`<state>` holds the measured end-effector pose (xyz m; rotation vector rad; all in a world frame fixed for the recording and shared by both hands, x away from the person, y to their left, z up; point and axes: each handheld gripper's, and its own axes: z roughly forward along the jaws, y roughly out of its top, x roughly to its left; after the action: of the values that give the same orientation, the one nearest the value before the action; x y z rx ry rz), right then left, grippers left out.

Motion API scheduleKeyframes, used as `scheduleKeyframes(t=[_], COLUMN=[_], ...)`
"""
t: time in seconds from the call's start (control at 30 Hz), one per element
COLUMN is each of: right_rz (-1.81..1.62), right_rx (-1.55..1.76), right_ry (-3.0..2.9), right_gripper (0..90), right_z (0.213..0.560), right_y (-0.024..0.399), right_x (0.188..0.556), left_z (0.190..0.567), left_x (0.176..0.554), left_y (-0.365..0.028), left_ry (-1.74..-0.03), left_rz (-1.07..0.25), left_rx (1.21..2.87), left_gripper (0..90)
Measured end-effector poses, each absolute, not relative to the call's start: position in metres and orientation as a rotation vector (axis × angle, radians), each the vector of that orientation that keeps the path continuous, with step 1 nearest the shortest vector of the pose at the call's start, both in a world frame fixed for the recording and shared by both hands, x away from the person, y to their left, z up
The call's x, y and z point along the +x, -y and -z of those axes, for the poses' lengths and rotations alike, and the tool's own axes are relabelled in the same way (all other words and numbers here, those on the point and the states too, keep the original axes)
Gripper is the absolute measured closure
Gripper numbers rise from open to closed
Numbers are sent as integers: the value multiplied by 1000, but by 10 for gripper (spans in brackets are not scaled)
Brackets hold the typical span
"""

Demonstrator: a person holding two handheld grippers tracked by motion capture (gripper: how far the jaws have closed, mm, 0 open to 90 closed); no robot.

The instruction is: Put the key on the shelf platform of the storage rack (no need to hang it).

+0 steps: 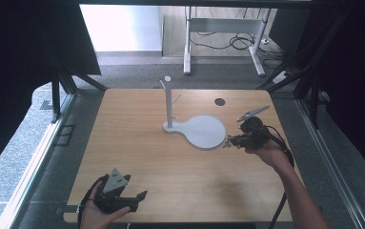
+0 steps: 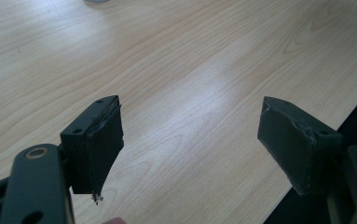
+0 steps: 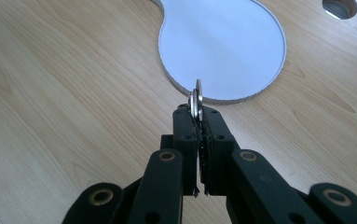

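Slippage is the main risk here: the right tool (image 3: 197,109) is clenched on a thin metal ring (image 3: 196,95), pinched edge-on right at the tips of its jaws, so very little of the ring sits between the pads. The ring hangs just at the near rim of the grey stand base (image 3: 223,46), close above the counter (image 1: 137,143). A small twist of the wrist could let it pivot or drop, and a thing that thin would likely roll off across the wood. If the ring is meant for the upright post (image 1: 169,102) with its short pegs, the lift could also knock the post, since the stand looks light and may slide. The left tool (image 2: 190,140) rests released over bare wood at the near edge, jaws wide apart, well away from the stand and unable to steady it.
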<state>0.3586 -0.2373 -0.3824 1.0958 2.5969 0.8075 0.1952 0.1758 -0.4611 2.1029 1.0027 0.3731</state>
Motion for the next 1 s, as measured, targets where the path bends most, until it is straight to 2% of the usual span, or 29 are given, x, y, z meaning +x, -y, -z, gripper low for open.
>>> scheduleKeyframes(t=[1.0], right_rz=[-812], right_rx=[1086], right_ry=[-2603], right_gripper=[859], right_z=[377], right_y=[220], right_x=[379], left_z=[460], left_x=[195], left_y=[-178], left_ry=[-1007], left_rz=[-374], left_rx=[2092], left_gripper=[225])
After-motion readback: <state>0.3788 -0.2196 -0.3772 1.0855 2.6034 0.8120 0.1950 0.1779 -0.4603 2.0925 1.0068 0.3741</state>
